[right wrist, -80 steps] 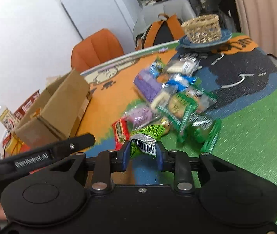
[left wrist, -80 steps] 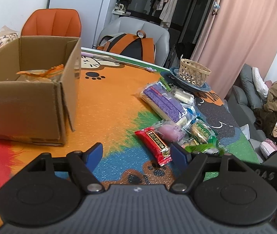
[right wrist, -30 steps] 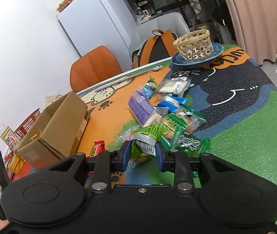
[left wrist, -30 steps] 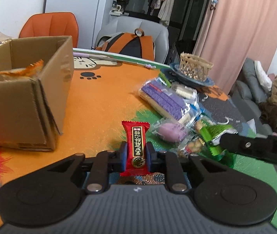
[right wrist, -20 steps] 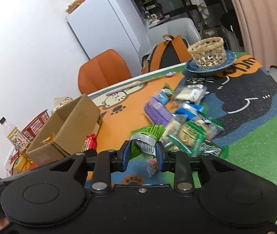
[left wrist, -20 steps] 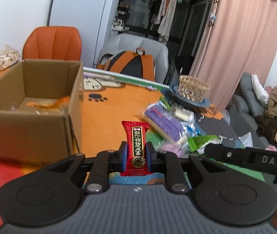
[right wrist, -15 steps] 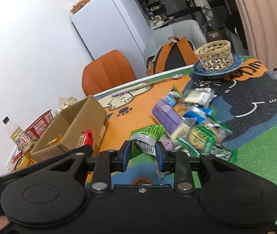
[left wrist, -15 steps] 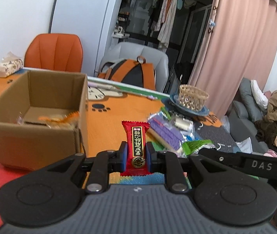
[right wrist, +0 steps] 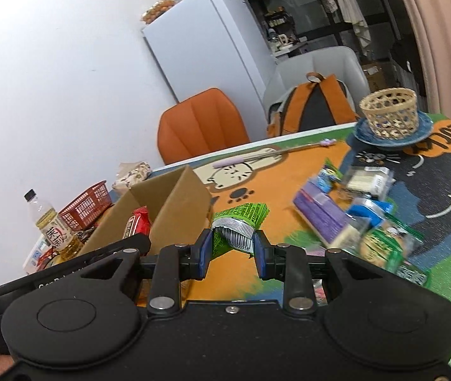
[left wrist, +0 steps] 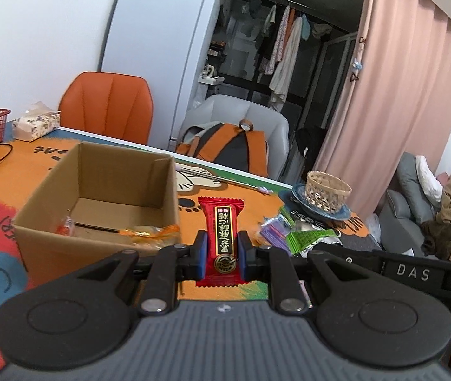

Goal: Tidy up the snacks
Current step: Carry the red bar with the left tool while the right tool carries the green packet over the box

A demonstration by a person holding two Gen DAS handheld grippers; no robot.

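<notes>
My left gripper [left wrist: 222, 250] is shut on a red snack bar [left wrist: 222, 228] with gold lettering, held in the air just right of the open cardboard box [left wrist: 98, 203]. The box holds an orange-wrapped snack [left wrist: 149, 231] and a small red one [left wrist: 65, 227]. My right gripper [right wrist: 232, 249] is shut on a green snack packet [right wrist: 238, 222], held above the mat to the right of the box [right wrist: 174, 203]. The red bar [right wrist: 136, 223] shows above the box rim in the right wrist view. A pile of snacks [right wrist: 355, 216] lies on the mat to the right.
A wicker basket [left wrist: 328, 192] on a blue plate stands at the table's far right. A red basket [right wrist: 87, 204], a tissue pack [left wrist: 35, 123] and a drink bottle [right wrist: 52, 228] stand left of the box. An orange chair [left wrist: 108, 108] and a grey chair with a backpack [left wrist: 225, 146] stand behind the table.
Both grippers have risen and moved left toward the box, each still holding its snack. Earlier the left gripper closed on the red bar from the mat.
</notes>
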